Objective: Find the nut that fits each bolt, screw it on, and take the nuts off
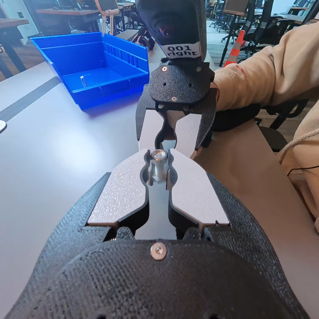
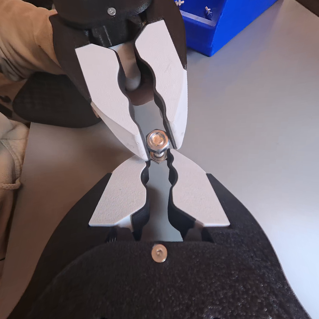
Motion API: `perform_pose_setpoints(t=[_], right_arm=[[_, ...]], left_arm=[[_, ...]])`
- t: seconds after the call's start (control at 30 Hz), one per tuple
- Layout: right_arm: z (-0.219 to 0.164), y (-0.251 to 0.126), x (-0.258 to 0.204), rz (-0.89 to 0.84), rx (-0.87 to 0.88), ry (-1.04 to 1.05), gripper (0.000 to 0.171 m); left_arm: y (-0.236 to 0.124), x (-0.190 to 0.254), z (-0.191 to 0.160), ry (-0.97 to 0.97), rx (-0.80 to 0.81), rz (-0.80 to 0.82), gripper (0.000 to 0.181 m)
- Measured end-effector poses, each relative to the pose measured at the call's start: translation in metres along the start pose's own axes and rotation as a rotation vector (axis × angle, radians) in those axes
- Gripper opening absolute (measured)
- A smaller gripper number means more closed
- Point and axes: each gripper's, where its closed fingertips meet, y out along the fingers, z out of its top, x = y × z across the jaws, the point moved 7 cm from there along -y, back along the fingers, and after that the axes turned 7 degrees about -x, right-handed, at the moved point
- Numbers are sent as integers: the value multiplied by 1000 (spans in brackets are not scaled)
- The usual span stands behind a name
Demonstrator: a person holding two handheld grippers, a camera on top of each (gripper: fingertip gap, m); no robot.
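A steel bolt [image 1: 158,166] stands upright above the grey table. My left gripper [image 1: 158,153] is shut on the bolt's head [image 2: 156,140], which shows from above in both views. A hex nut [image 2: 157,159] sits on the thread below the head; it also shows in the left wrist view [image 1: 156,179]. My right gripper [image 2: 158,158] faces the left one and is closed around this nut from the opposite side. Its white fingers [image 1: 187,134] reach under the left fingertips, so their tips are mostly hidden there.
A blue bin [image 1: 138,81] stands on the table behind, with a single bolt [image 1: 82,81] lying in it. A blue bin's corner [image 2: 215,38] holds small metal parts [image 2: 207,10]. A person's beige sleeve [image 1: 259,69] is at the right. Desks, chairs and an orange cone [image 1: 236,50] stand beyond. Across from one pair of fingers to the other is roughly 4 centimetres.
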Motion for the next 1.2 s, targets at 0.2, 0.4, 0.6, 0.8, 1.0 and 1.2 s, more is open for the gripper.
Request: perform_pose_setpoints(t=[0.2,0.4,0.6,0.8,1.0,1.2], right_arm=[[7,-13,7,-3,134,17,18],[8,-21,17,-64,204,64,18],[7,-22,18,-97,180,48,18],[9,-14,7,-66,154,-4,18],[4,-24,26,-126,157,79,18],[7,-12,8,-69,126,11,18]], left_arm=[[-11,-8,9,-50,73,45,19],[-16,-4,14,-19,129,47,24],[-19,-7,16,-34,164,75,27],[-11,0,13,-13,123,29,33],[-17,-3,15,-36,147,26,23],[-13,-7,12,-46,139,61,36]])
